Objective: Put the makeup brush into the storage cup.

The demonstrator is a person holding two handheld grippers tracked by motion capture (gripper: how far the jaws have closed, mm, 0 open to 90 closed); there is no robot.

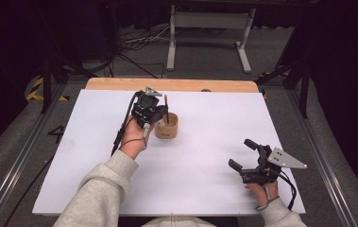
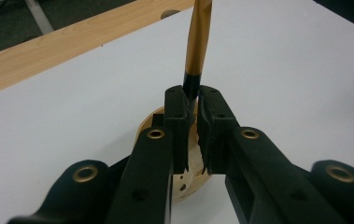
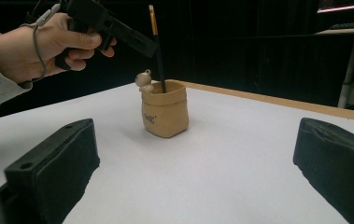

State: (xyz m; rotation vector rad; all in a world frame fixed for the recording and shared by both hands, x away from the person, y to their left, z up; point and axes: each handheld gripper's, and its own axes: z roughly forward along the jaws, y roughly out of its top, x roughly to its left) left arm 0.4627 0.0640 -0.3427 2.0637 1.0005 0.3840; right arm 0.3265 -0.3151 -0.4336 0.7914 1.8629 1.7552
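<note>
Pinching the black-and-gold pencil (image 2: 197, 42) upright in its closed jaws, the left gripper (image 1: 149, 109) steers its tip into the tan pot (image 1: 166, 126) near bench (image 1: 205, 156) centre, while the right gripper (image 1: 250, 158) idles wide-jawed at four o'clock.

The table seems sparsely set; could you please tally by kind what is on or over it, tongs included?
Tongs: 2, left tongs and right tongs
Pencil: 1
Tan sack-shaped holder: 1
Total: 4
</note>
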